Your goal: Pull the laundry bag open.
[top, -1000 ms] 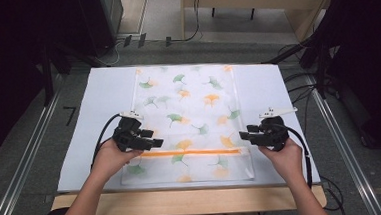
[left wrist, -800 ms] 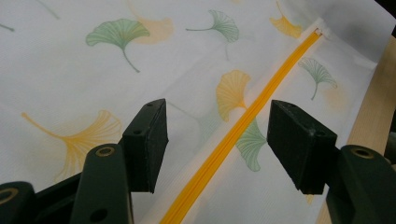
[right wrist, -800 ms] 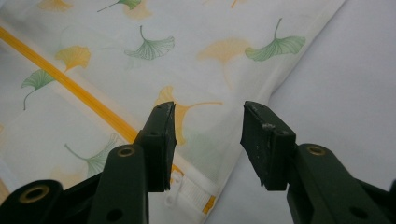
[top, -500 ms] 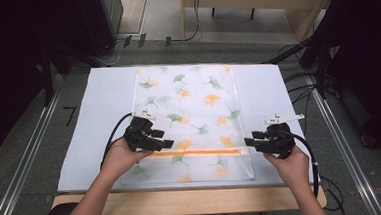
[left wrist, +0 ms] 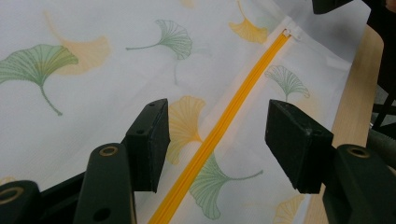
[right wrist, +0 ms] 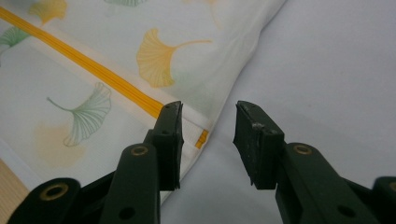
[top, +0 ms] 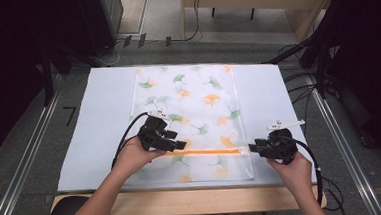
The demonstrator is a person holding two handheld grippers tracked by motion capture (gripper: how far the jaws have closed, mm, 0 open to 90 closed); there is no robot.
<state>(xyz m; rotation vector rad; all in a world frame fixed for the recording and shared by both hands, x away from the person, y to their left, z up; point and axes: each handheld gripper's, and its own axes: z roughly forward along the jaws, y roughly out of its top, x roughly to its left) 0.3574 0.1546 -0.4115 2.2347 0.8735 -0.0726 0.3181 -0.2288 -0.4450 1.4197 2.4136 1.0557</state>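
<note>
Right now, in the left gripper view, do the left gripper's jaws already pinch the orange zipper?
No: the left gripper stands open, its jaws apart on either side of the orange zipper, which runs between them untouched.

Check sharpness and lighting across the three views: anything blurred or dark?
High view: table evenly lit, surroundings dark, slightly soft. Left gripper view: orange zipper crisp between the jaws, near jaw bases soft. Right gripper view: leaf-print bag mildly blurred, no glare.

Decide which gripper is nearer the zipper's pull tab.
Right. The right gripper sits beside the zipper's pull tab at the bag's right edge; the left gripper hovers over the zipper's left stretch, well away.
</note>
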